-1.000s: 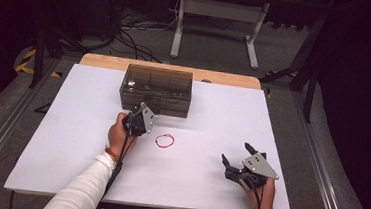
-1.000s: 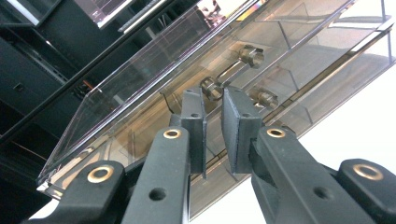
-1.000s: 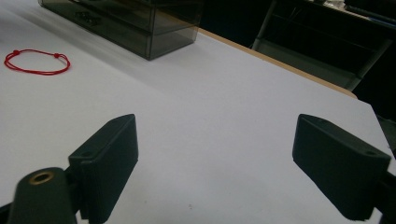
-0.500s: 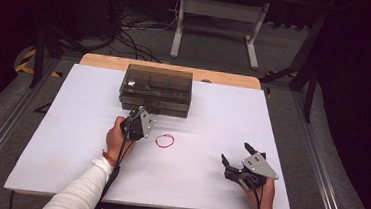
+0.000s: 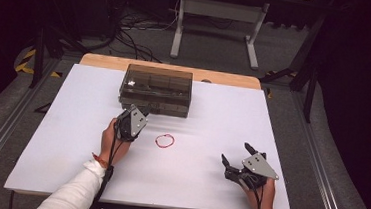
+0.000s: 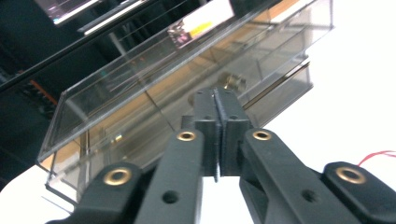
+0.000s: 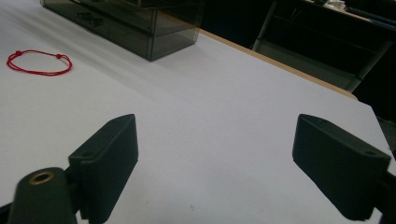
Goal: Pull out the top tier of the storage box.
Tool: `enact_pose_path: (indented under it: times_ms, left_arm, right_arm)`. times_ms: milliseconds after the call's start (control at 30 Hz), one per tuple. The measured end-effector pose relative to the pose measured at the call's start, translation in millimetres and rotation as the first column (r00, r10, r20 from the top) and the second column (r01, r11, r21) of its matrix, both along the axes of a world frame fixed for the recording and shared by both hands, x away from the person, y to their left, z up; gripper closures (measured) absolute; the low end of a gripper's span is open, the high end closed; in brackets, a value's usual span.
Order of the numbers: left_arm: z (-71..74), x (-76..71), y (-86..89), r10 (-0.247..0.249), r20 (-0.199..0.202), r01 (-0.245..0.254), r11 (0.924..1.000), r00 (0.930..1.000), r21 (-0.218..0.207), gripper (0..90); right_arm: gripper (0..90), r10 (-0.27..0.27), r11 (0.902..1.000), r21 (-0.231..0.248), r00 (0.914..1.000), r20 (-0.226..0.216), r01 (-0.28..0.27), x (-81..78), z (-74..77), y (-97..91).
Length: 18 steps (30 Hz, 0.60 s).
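Note:
A smoky clear drawer box (image 5: pixel 155 89) stands at the back middle of the white table. My left gripper (image 5: pixel 141 113) is at the box's front lower edge. In the left gripper view its jaws are pressed together, shut, with the tips (image 6: pixel 216 100) just short of a small round drawer knob (image 6: pixel 234 82) on the box (image 6: pixel 140 107). A red string loop (image 5: pixel 164 140) lies flat on the table to the right of that hand, and its edge (image 6: pixel 379 156) also shows. My right gripper (image 5: pixel 236 161) rests near the front right, open and empty (image 7: pixel 215 140), far from the loop (image 7: pixel 39 63).
The white table sheet (image 5: pixel 72 120) ends on a wooden strip (image 5: pixel 225 78) at the back. Beyond it are cables and a metal stand (image 5: pixel 218 17) on the floor. The box (image 7: pixel 140 28) is the one tall obstacle.
My left gripper has shifted slightly in front of the box and stays shut. The right gripper and the red loop have not moved.

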State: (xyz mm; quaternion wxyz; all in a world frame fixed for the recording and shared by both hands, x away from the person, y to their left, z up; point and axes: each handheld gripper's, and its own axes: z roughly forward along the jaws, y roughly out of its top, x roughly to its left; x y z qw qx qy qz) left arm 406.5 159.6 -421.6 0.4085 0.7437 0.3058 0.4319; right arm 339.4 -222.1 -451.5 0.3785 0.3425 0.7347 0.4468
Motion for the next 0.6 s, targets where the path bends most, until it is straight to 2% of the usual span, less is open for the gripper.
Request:
enact_pose_path:
  times_ms: [100,133,200,233,367,500,600]
  left_arm:
    - [14.1,6.2,5.5,-0.007,-0.014,0.007,1.0,0.9999,-0.001,89.7]
    - [21.8,13.3,10.3,-0.003,-0.04,0.003,1.0,0.9992,-0.002,89.8]
    - [28.8,21.7,16.7,0.005,-0.06,-0.006,0.9998,0.9982,-0.02,89.7]
    - [28.8,21.7,16.7,0.005,-0.06,-0.006,0.9998,0.9982,-0.02,89.7]
    - [33.8,41.6,25.8,0.012,-0.125,-0.012,0.9999,0.9921,0.003,89.6]
    - [31.8,48.5,28.1,0.025,-0.137,-0.022,0.9996,0.9903,0.02,89.6]
    - [26.7,53.1,28.4,0.022,-0.174,-0.02,0.9997,0.9845,0.013,89.6]
  right_arm:
    - [15.0,0.003,1.0,-0.001,1.0,-0.002,-0.003,0.3,-0.2,0.5]
    - [14.9,0.005,1.0,-0.003,1.0,-0.002,-0.005,0.5,-0.3,0.7]
    - [15.0,0.006,1.0,-0.003,1.0,-0.003,-0.006,0.5,-0.4,0.6]
    - [15.0,0.006,1.0,-0.004,1.0,-0.003,-0.006,0.6,-0.4,0.5]
    - [15.0,0.005,1.0,-0.002,1.0,-0.004,-0.005,0.6,-0.7,-0.4]
    - [15.2,0.004,1.0,-0.001,1.0,-0.004,-0.004,0.7,-0.5,-1.2]
    - [15.2,0.006,1.0,-0.004,1.0,-0.004,-0.006,0.7,-0.7,-1.2]
